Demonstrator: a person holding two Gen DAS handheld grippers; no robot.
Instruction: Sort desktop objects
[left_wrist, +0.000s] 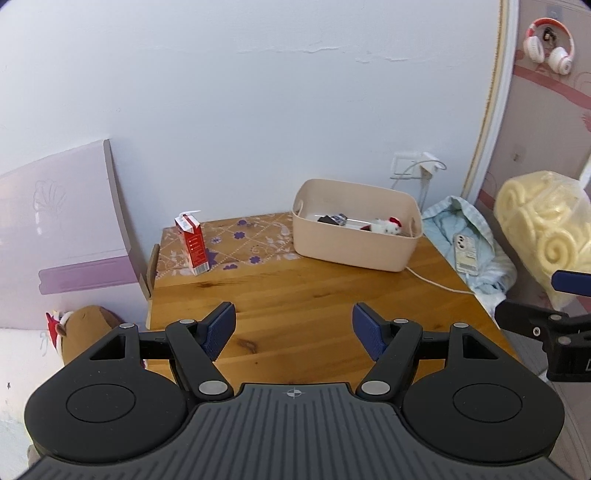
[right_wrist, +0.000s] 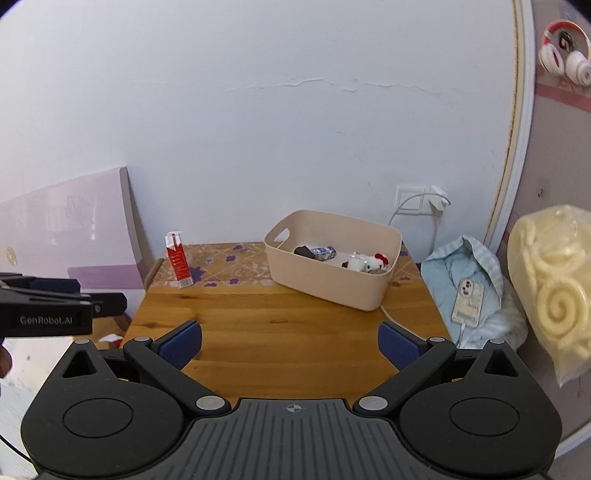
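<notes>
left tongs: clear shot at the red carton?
Probably yes. The left tongs are open and empty, the carton stands alone at the table's far left, with only bare wood between.

"GenRobot.AI" on left claw (right_wrist: 55, 295) body, white lettering

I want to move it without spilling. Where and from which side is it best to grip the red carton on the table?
Probably the red carton is best taken at mid-height across its narrow body, coming level from the front with the open left gripper. It stands upright with flat sides, apart from the beige bin, and a straw sticks out on top.
</notes>
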